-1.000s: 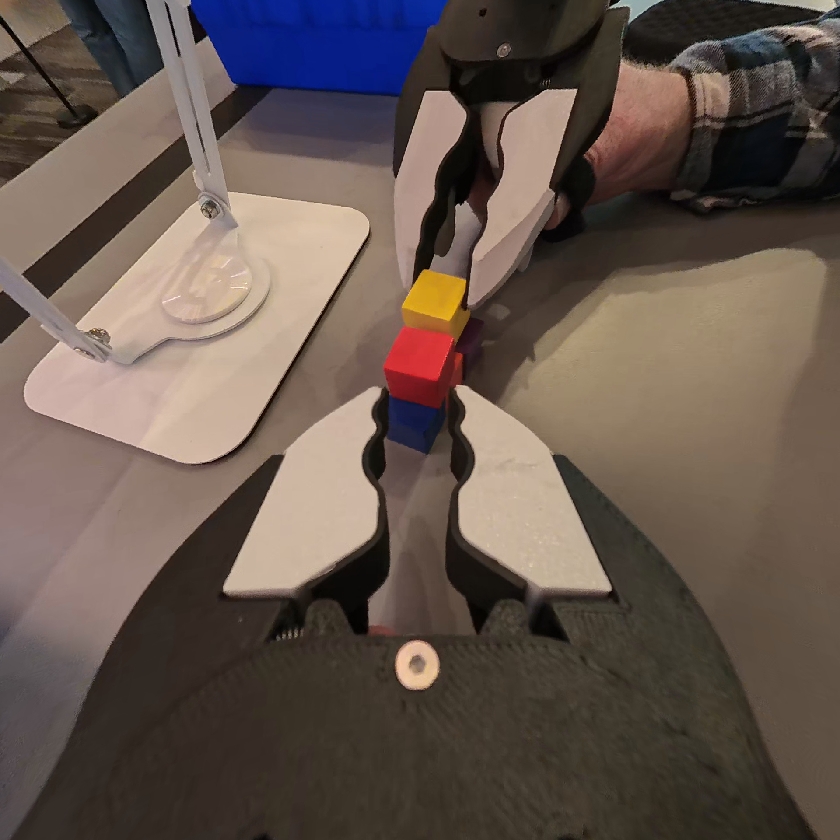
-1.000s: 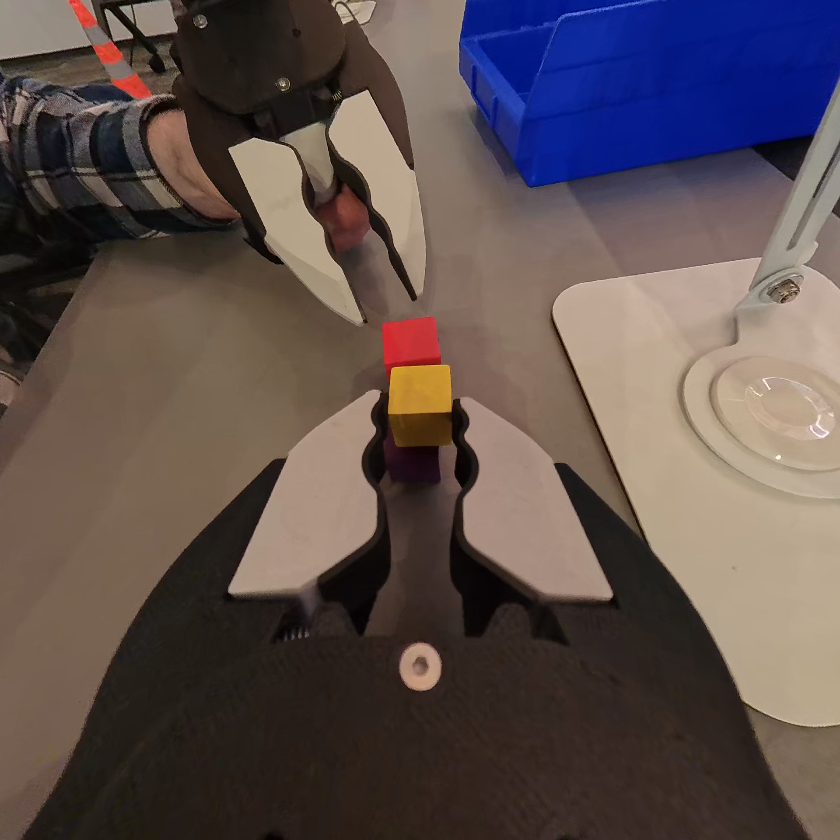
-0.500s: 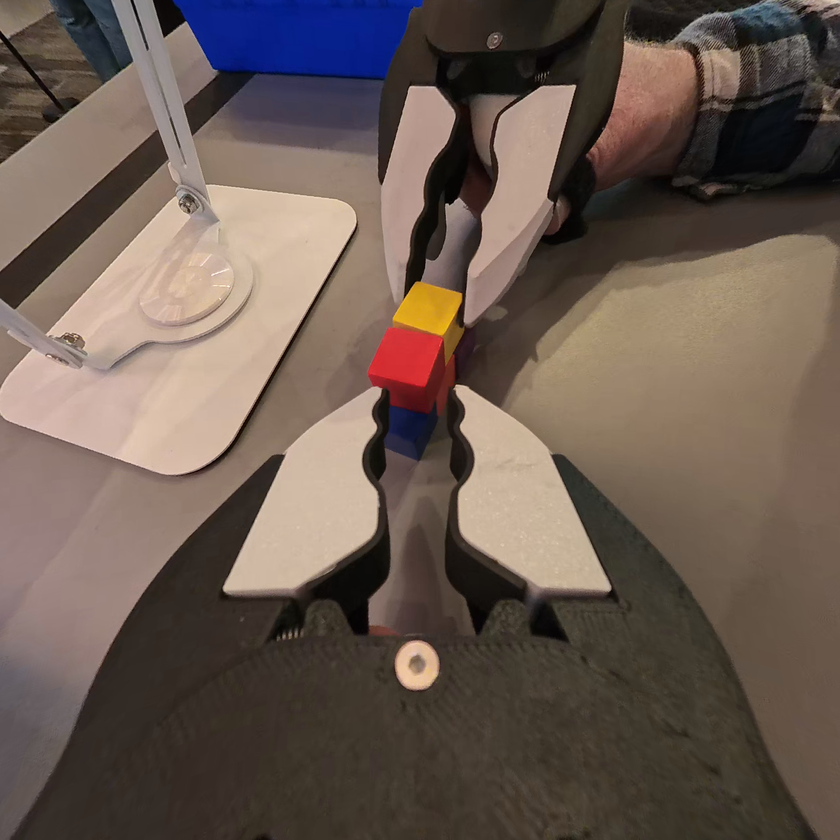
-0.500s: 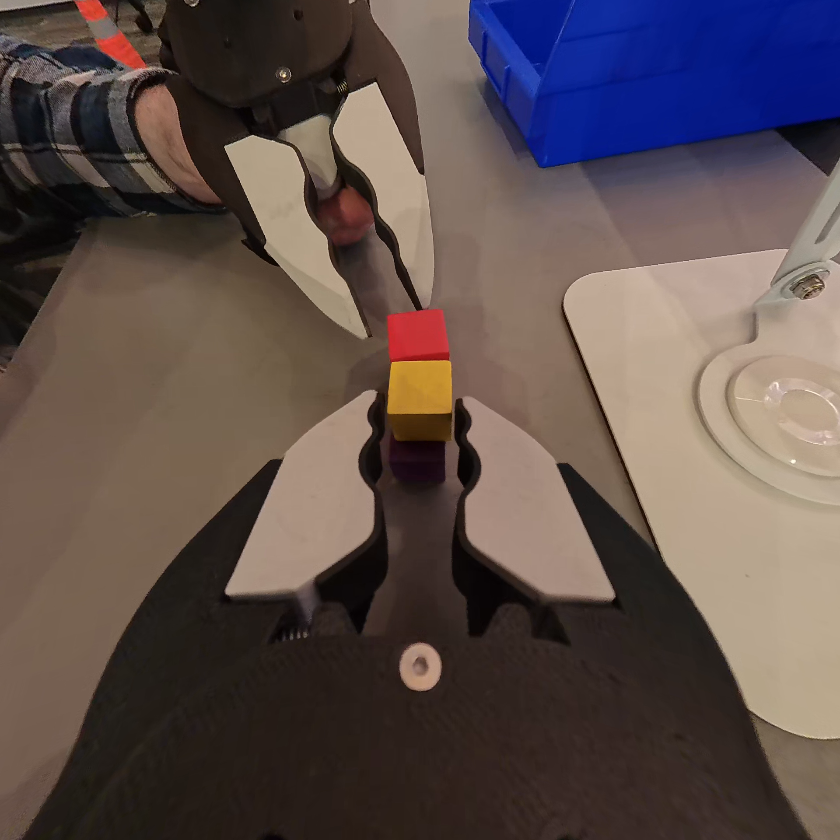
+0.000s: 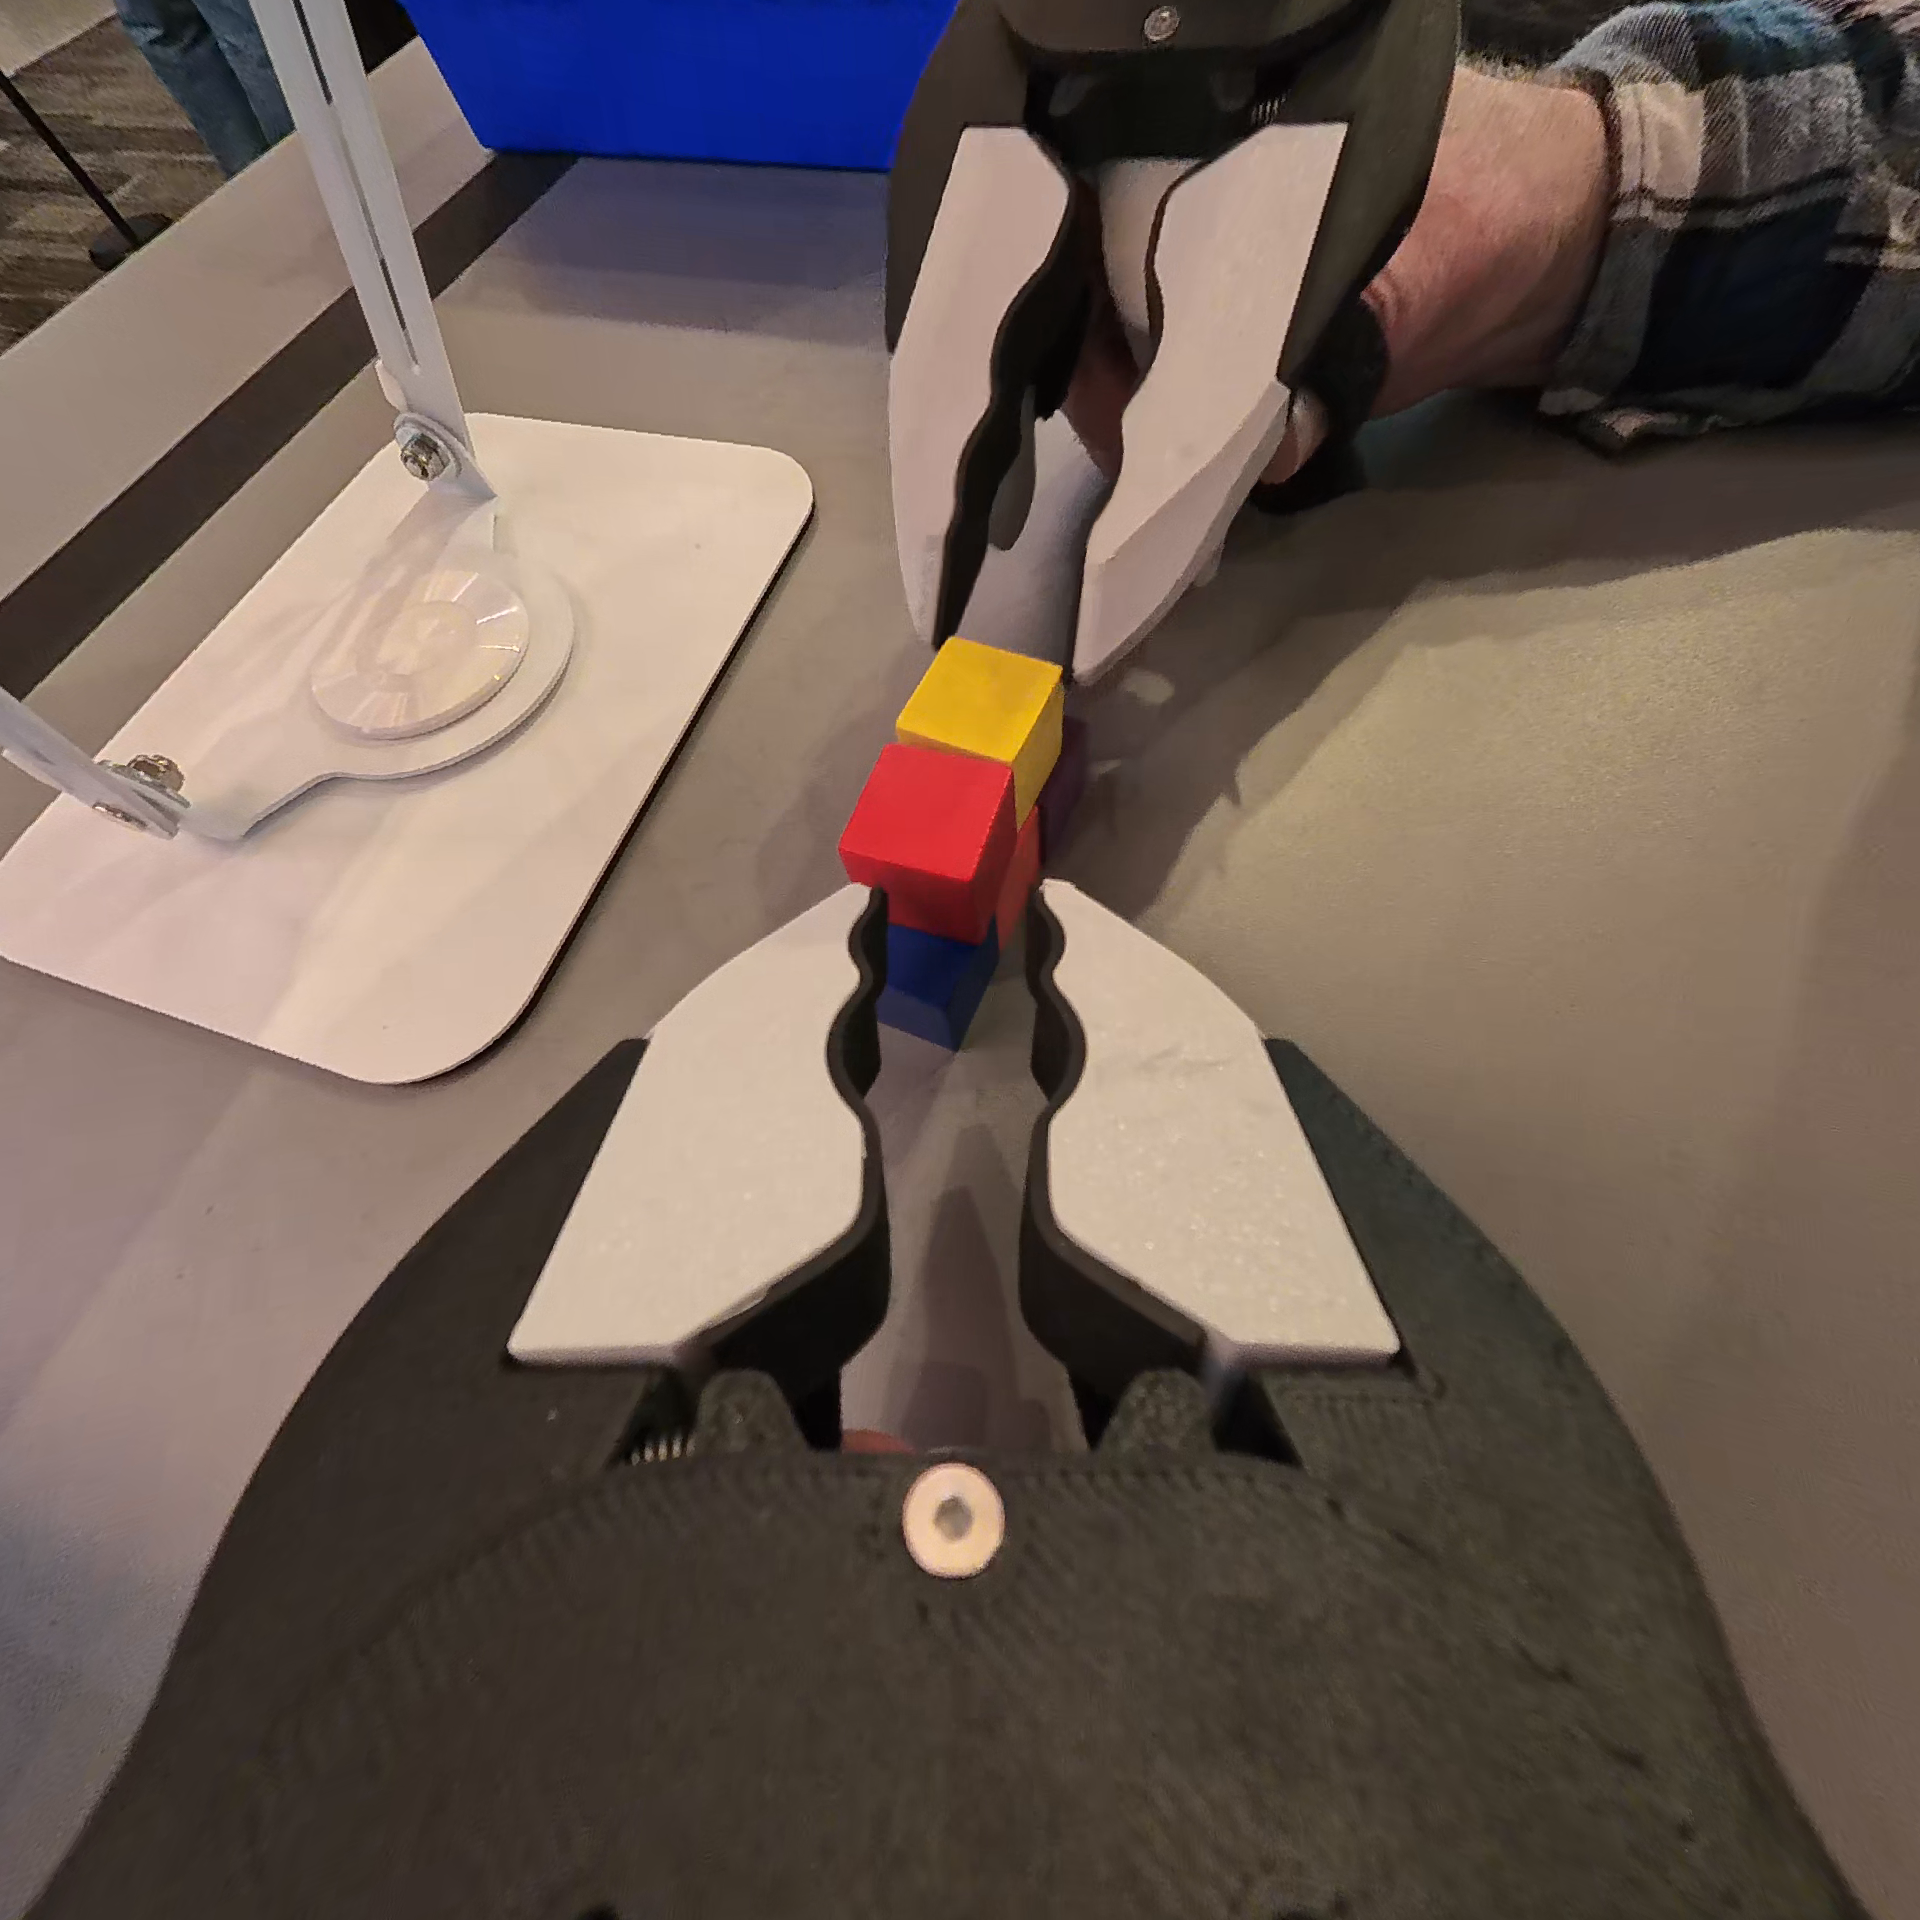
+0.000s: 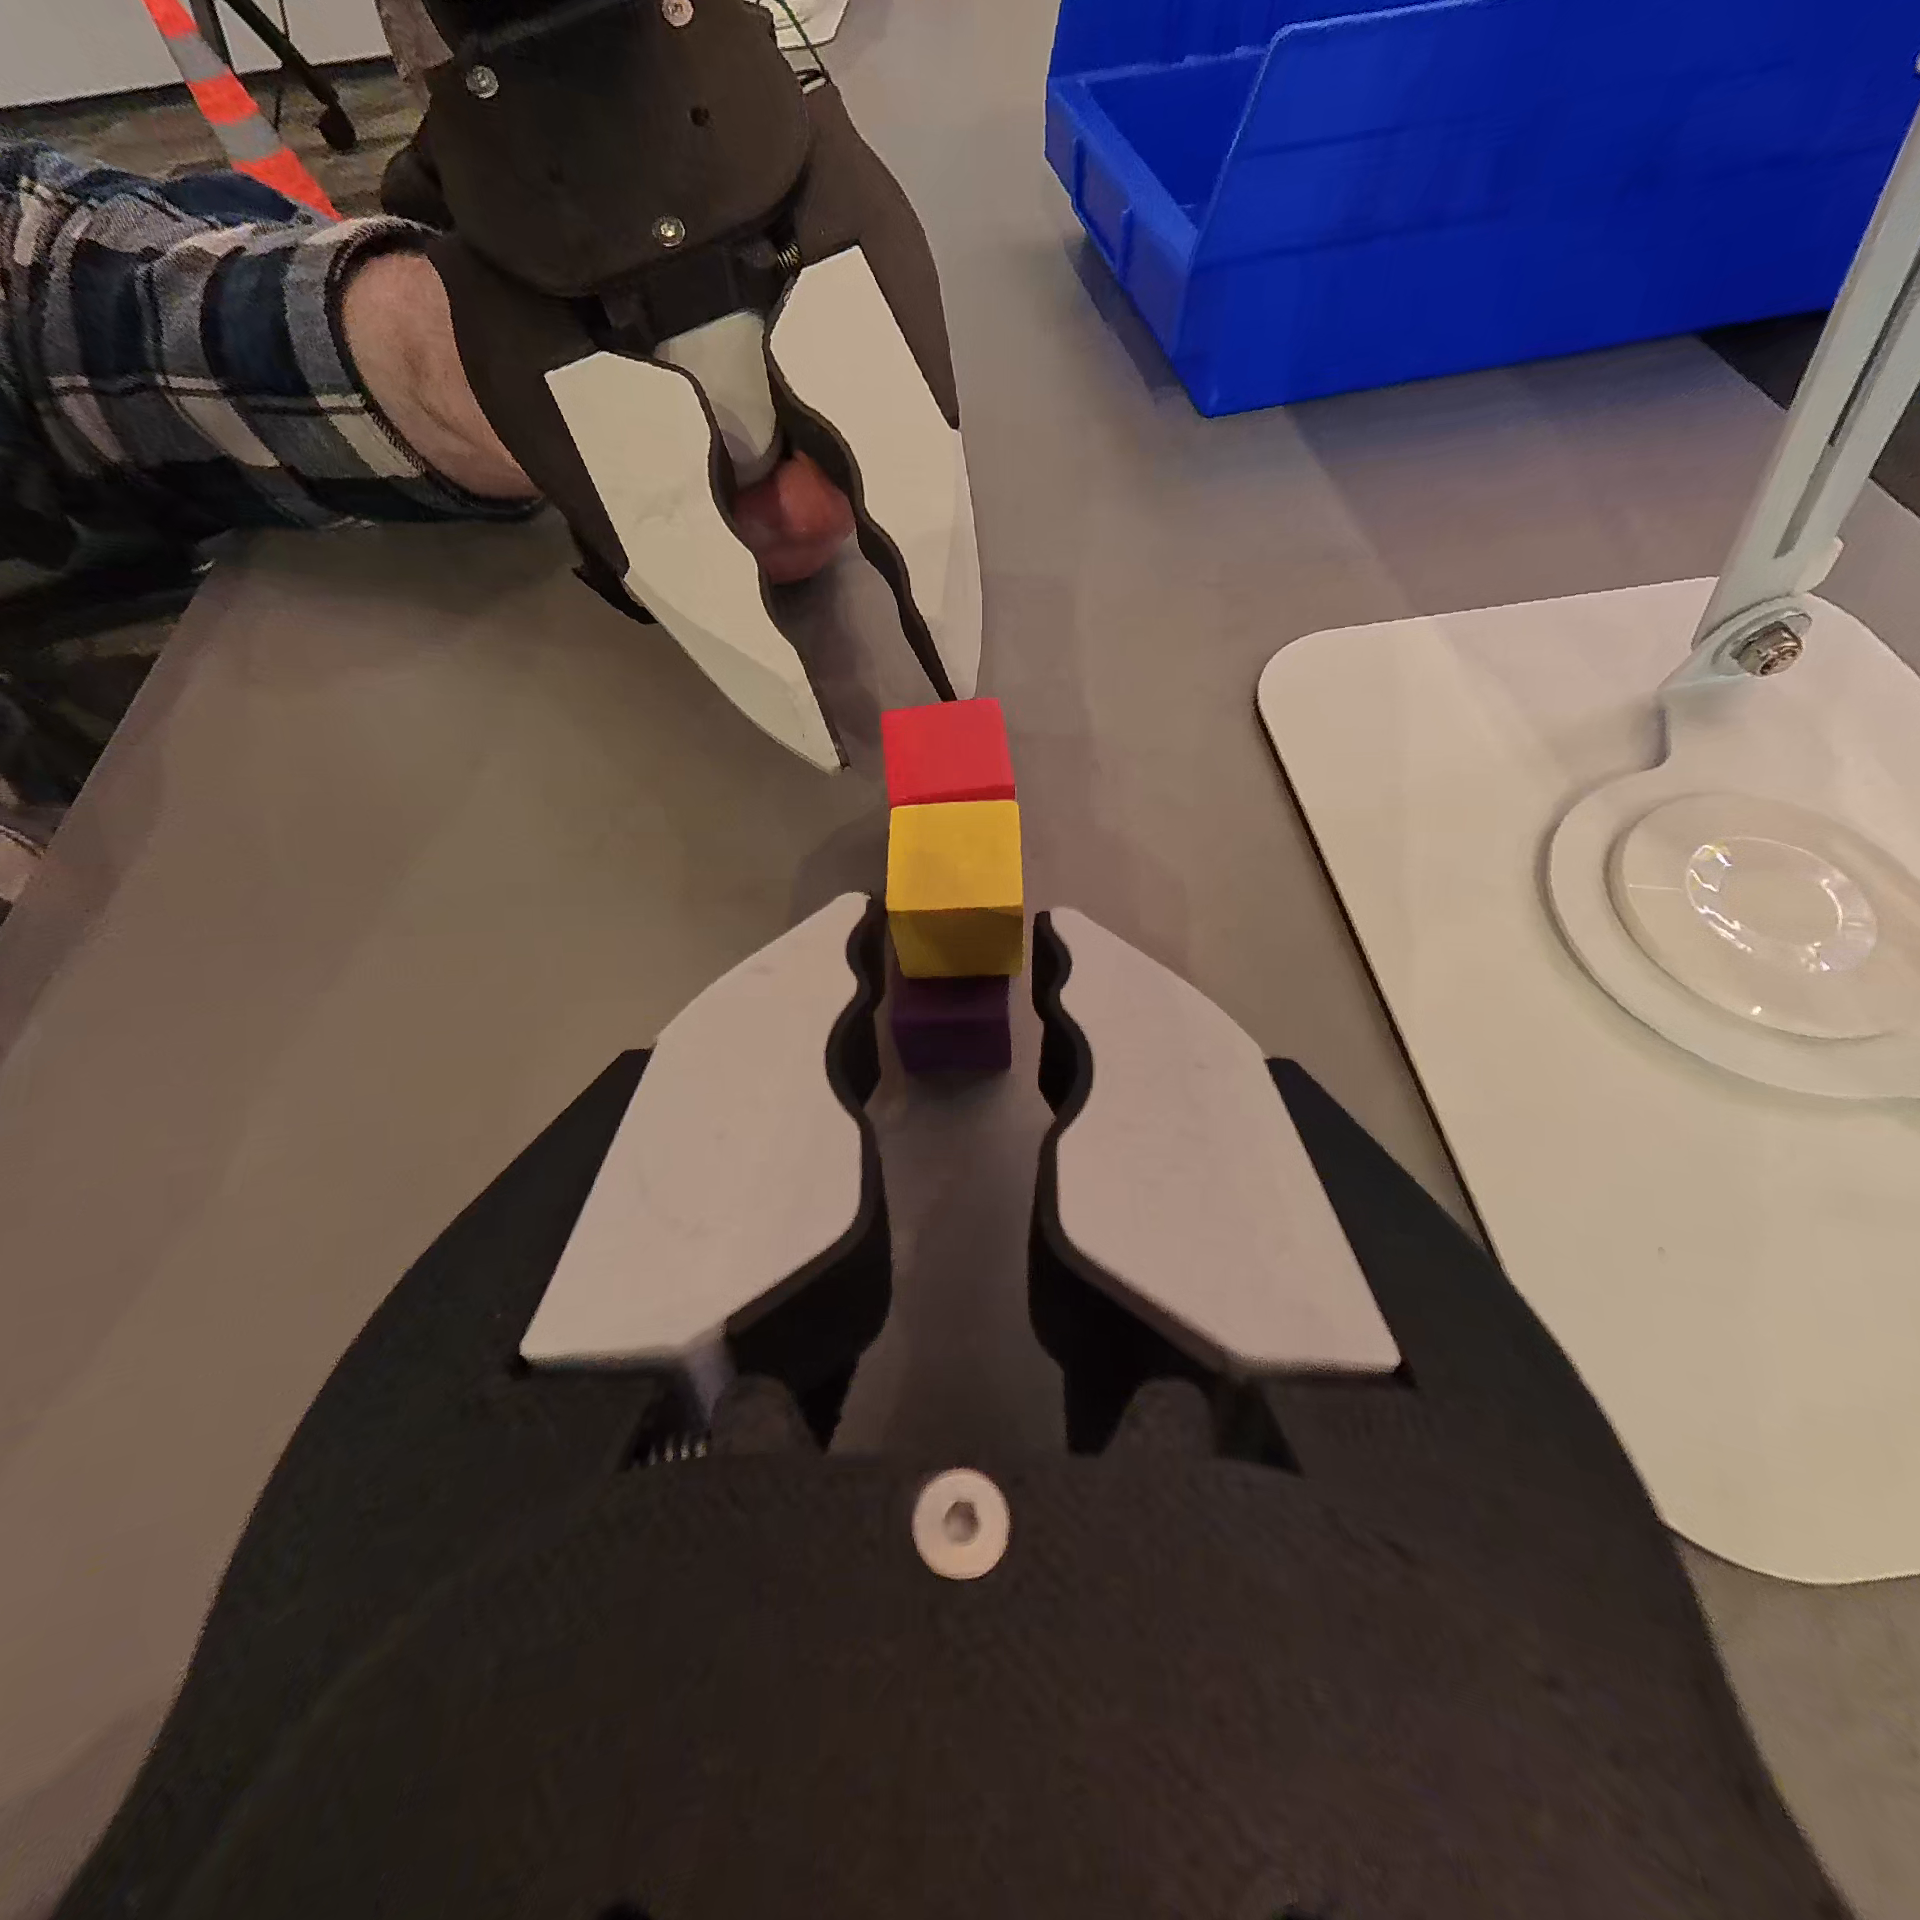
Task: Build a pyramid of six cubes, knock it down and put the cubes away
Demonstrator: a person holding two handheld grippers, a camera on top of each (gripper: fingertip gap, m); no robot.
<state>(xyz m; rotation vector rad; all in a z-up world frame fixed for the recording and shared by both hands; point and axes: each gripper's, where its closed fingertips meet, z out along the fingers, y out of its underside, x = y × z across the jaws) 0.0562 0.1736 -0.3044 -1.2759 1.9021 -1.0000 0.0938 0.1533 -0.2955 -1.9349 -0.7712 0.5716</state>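
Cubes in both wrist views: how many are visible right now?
5. Bottom row: blue cube, a mostly hidden reddish cube, purple cube. Resting on top of them: red cube and yellow cube. A sixth may be hidden.

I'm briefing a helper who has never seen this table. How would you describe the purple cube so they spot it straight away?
Start at the white plate of the lamp stand on the grey table. Beside it a short row of coloured cubes runs between the two tools. The purple cube sits on the table at the right tool's end, under the yellow cube, and it is the darkest cube there.
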